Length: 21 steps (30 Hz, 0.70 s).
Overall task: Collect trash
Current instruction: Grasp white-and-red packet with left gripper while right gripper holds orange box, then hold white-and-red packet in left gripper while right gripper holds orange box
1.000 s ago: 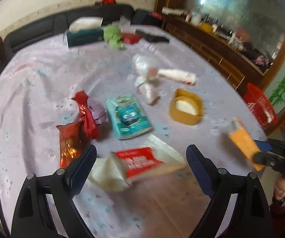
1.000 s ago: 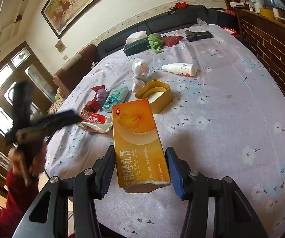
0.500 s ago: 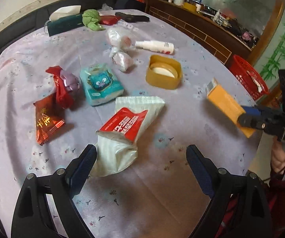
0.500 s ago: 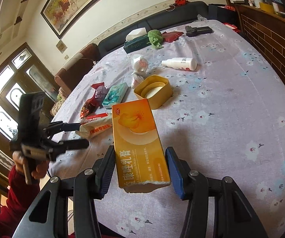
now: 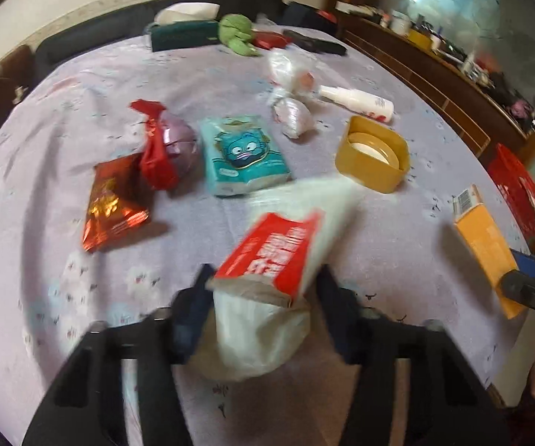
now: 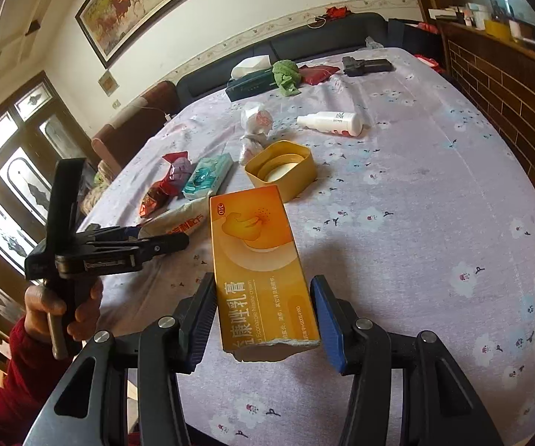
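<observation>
My left gripper [image 5: 263,297] has closed around the near end of a white bag with a red label [image 5: 278,252] lying on the lilac tablecloth; it also shows in the right wrist view [image 6: 181,219]. My right gripper [image 6: 265,316] is shut on an orange medicine box [image 6: 260,267] and holds it above the table's near edge; the box also shows in the left wrist view [image 5: 484,245]. More trash lies beyond: a red foil packet [image 5: 113,204], a red and purple wrapper [image 5: 167,145], a teal tissue pack [image 5: 245,156] and crumpled clear plastic [image 5: 291,111].
A yellow square tub [image 5: 373,158] and a white bottle [image 5: 358,102] lie mid-table. A tissue box [image 5: 185,33], green cloth [image 5: 237,31] and dark items stand at the far edge. A red basket [image 5: 520,189] stands off the table's right side, before a wooden sideboard [image 5: 434,70].
My left gripper moved forward onto the white bag and its fingers closed from wide open onto the bag's near end. The right gripper kept holding the orange box, almost still.
</observation>
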Each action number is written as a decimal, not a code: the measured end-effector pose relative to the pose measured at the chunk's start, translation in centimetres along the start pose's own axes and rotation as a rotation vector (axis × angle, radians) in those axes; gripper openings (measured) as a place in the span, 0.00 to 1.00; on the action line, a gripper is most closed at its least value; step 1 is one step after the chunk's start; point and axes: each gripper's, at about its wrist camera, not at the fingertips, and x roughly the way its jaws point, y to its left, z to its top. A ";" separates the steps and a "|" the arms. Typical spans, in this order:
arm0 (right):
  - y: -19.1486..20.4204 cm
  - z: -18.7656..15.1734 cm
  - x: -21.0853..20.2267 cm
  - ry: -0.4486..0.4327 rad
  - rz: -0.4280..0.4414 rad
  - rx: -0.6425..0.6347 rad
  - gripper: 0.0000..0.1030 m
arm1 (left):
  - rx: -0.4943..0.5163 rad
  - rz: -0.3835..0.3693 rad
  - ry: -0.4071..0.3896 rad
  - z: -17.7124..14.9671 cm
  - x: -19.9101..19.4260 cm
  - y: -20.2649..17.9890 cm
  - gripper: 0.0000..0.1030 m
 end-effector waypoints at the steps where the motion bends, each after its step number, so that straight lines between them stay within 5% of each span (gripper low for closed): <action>1: 0.2 -0.1 0.1 -0.004 -0.010 -0.005 0.53 | -0.031 -0.014 -0.017 -0.3 -0.3 0.2 0.42; 12: 1.7 0.3 2.0 -0.099 -0.134 -0.075 0.53 | -0.052 0.085 -0.303 -3.1 -3.8 -1.8 0.42; 21: 2.3 1.3 2.8 -0.205 -0.175 -0.127 0.53 | -0.001 0.173 -0.340 -3.3 -3.9 -3.0 0.42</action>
